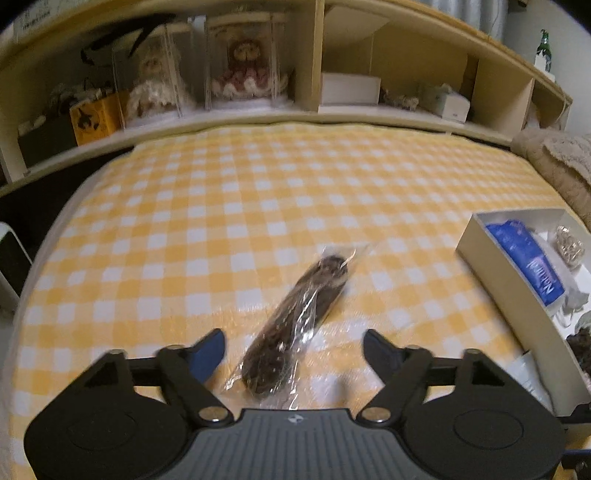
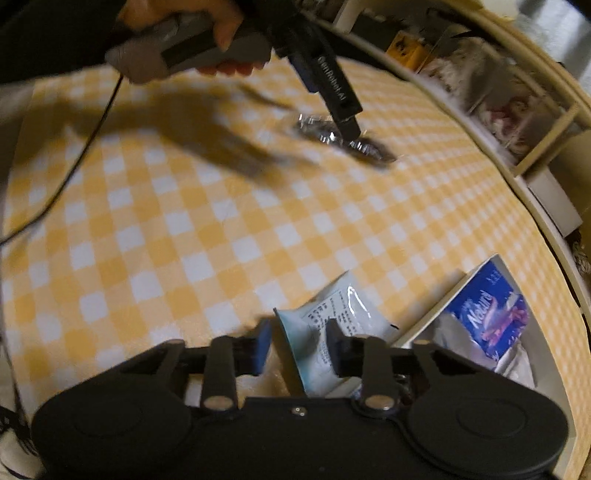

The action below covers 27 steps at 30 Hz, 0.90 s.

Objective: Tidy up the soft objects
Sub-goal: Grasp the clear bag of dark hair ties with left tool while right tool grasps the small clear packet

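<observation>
A yellow-and-white checked cloth (image 1: 258, 206) covers the surface before you, backed by a wooden shelf unit (image 1: 317, 62) across the top of the left wrist frame, where two dolls in clear cases (image 1: 207, 74) stand. Your left gripper (image 1: 294, 350) holds its jaws partly open astride the near end of a dark bundle in clear wrap (image 1: 295, 321), lying at lower centre; the pads stand clear of it. In the right wrist view, your right gripper (image 2: 298, 345) has its jaws drawn close about a pale blue packet (image 2: 347, 314) at lower centre; blur leaves it unclear whether both pads press it. At lower right there sits an open white box (image 1: 491, 266) with a blue package (image 2: 487, 317) inside, just beside the packet. At the top of that frame, your hand (image 2: 207, 22) grips the left tool's handle.
</observation>
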{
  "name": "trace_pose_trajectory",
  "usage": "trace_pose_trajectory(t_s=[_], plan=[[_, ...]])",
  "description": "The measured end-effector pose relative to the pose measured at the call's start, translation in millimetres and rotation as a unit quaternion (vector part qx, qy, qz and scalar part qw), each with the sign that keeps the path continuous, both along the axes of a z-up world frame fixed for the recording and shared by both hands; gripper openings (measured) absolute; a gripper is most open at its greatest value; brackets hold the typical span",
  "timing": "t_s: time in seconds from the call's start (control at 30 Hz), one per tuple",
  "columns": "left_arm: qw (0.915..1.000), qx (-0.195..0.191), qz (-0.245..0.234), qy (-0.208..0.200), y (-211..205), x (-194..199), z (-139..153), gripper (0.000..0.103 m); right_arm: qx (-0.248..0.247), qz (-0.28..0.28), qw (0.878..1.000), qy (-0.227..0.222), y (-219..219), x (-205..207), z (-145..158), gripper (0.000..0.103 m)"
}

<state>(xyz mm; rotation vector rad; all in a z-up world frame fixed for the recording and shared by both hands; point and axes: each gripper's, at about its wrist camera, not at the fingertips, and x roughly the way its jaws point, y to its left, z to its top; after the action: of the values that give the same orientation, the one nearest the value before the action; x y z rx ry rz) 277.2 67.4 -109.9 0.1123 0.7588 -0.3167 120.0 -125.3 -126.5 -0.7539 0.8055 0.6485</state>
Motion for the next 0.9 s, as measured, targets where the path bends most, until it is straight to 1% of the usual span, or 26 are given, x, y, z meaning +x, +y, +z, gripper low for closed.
trace_pose_trajectory(t_s=[0.03, 0.1, 0.17, 0.2, 0.27, 0.33, 0.4, 0.47, 0.5, 0.57, 0.6, 0.63, 0.67, 0.7, 0.77, 0.8, 0.83, 0.87, 0.9], plan=[[1.0, 0.001, 0.001, 0.006, 0.2, 1.5, -3.4, 0.057, -0.006, 0.001, 1.0, 0.001, 0.7, 1.9, -3.6, 0.023], [0.9998, 0.004, 0.002, 0.019, 0.5, 3.7, -9.8, 0.049, -0.006, 0.007, 1.0, 0.003, 1.5, 3.3, -8.3, 0.021], [0.9995, 0.014, 0.004, 0.028, 0.2, 4.7, -14.2, 0.046, 0.001, 0.016, 1.0, -0.001, 3.1, 2.9, -8.9, 0.02], [0.9994, 0.017, 0.004, 0.029, 0.0, 4.0, -14.9, 0.042, 0.01, 0.017, 1.0, 0.003, 4.3, 2.8, -7.7, 0.02], [0.9991, 0.019, 0.005, 0.036, -0.6, 1.8, -14.3, 0.041, 0.032, 0.01, 0.999, 0.018, 7.9, 3.7, -4.8, 0.02], [0.9986, 0.018, 0.009, 0.048, -1.1, -1.4, -12.1, 0.039, 0.061, -0.012, 0.997, 0.042, 12.4, 7.2, -1.0, 0.02], [0.9981, 0.02, 0.009, 0.058, -2.2, -5.8, -10.6, 0.037, 0.106, -0.044, 0.991, 0.075, 14.3, 11.5, 4.1, 0.02], [0.9973, 0.025, 0.007, 0.068, -3.7, -13.5, -9.7, 0.035, 0.153, -0.068, 0.979, 0.115, 14.3, 14.6, 8.0, 0.019], [0.997, 0.026, 0.009, 0.073, -3.7, -17.4, -9.3, 0.034, 0.172, -0.071, 0.974, 0.131, 14.5, 14.6, 9.8, 0.019], [0.9964, 0.024, 0.011, 0.08, -2.1, -24.8, -7.4, 0.034, 0.201, -0.057, 0.966, 0.154, 14.2, 12.3, 13.0, 0.021], [0.9961, 0.023, 0.01, 0.084, -0.9, -28.0, -6.3, 0.034, 0.209, -0.048, 0.964, 0.158, 13.0, 12.2, 14.0, 0.024], [0.9958, 0.023, 0.008, 0.089, 0.2, -32.1, -5.5, 0.034, 0.213, -0.042, 0.964, 0.155, 11.1, 11.9, 15.1, 0.037], [0.9953, 0.025, 0.003, 0.094, 0.6, -36.2, -4.5, 0.034, 0.211, -0.04, 0.966, 0.144, 9.1, 11.7, 16.3, 0.053], [0.9947, 0.026, -0.004, 0.099, 0.5, -40.2, -3.6, 0.035, 0.209, -0.038, 0.968, 0.132, 7.2, 13.0, 17.6, 0.059], [0.9946, 0.027, -0.014, 0.099, 0.4, -48.7, 1.0, 0.046, 0.21, -0.026, 0.971, 0.108, 2.3, 16.0, 20.4, 0.082], [0.9949, 0.026, -0.016, 0.096, 1.4, -51.5, 4.3, 0.061, 0.211, -0.017, 0.972, 0.104, 0.5, 18.6, 20.9, 0.087], [0.9955, 0.022, -0.016, 0.09, 2.7, -54.2, 8.4, 0.074, 0.212, -0.005, 0.972, 0.104, -0.9, 22.5, 20.0, 0.093], [0.9962, 0.019, -0.017, 0.084, 3.4, -55.5, 11.9, 0.078, 0.213, 0.003, 0.971, 0.107, -0.8, 25.8, 18.6, 0.097], [0.9968, 0.018, -0.018, 0.076, 3.5, -56.4, 15.2, 0.081, 0.214, 0.009, 0.97, 0.111, 0.0, 31.2, 16.3, 0.098]])
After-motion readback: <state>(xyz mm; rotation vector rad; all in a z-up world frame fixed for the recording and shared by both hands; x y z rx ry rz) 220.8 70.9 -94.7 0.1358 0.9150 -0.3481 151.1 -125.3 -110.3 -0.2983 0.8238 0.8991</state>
